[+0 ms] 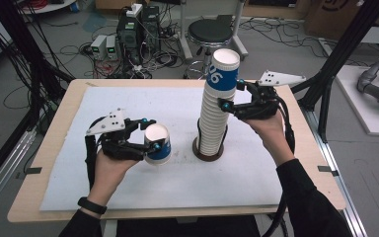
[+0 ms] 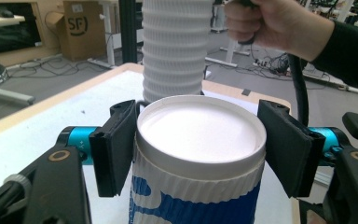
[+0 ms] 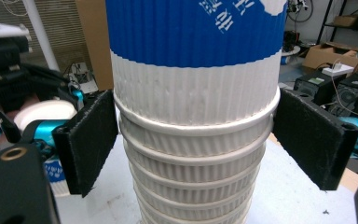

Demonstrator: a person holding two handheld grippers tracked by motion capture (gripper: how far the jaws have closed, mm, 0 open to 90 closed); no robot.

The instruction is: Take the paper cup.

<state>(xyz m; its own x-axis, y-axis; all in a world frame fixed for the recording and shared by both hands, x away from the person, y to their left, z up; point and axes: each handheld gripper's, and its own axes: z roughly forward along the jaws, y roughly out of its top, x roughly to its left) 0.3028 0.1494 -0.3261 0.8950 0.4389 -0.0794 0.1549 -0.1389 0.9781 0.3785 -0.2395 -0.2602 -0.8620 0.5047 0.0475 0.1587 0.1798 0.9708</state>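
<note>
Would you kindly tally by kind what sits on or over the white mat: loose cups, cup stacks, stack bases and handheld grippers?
Loose paper cup: 1
Stack of nested cups: 1
Dark round base under the stack: 1
Handheld grippers: 2, the left gripper and the right gripper
Total: 5

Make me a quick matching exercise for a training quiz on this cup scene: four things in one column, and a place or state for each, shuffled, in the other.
Things:
1. single cup
2. cup stack
3. round base
4. stool

Places or states:
A. on the floor beyond the table
B. upside down, clamped in the left tool
C. under the stack, dark brown
D. upright on the mat, between the right tool's pads

Pairs: 1-B, 2-D, 3-C, 4-A
</note>
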